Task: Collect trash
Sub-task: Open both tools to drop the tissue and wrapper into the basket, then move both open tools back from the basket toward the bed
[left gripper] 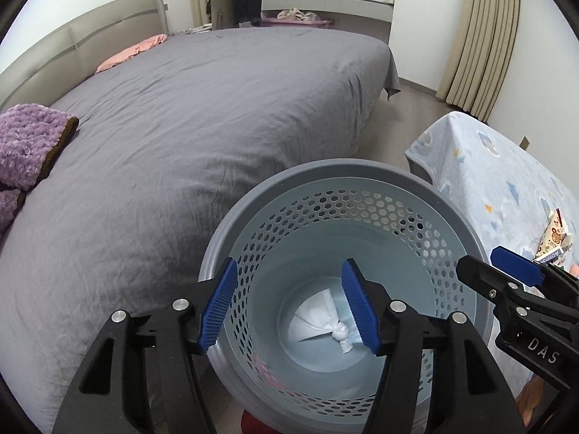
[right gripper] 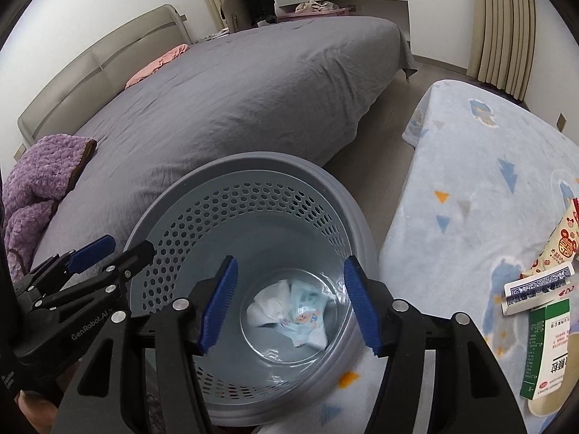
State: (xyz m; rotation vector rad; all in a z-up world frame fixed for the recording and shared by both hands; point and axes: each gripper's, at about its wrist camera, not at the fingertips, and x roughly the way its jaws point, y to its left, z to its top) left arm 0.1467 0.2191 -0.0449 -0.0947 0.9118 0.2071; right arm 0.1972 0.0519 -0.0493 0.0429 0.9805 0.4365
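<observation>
A grey perforated basket (left gripper: 362, 170) stands on the floor between the bed and a low table; it also shows in the right wrist view (right gripper: 253, 161). A knotted white bag (left gripper: 318, 320) lies at its bottom, seen as crumpled white and light-blue wrapping in the right wrist view (right gripper: 289, 311). My left gripper (left gripper: 289, 307) is open and empty over the basket mouth. My right gripper (right gripper: 289, 307) is open and empty over it too. A green-and-white box (right gripper: 546, 350), a blue patterned box (right gripper: 535, 289) and a red-printed snack wrapper (right gripper: 561, 246) lie on the table.
The grey bed (left gripper: 217, 115) fills the left, with a purple blanket (left gripper: 29, 144) and a pink cloth (left gripper: 130, 52) on it. The table under a light-blue printed blanket (right gripper: 470, 181) is on the right. Bare wood floor (right gripper: 387, 123) runs between them. Curtains hang at the back.
</observation>
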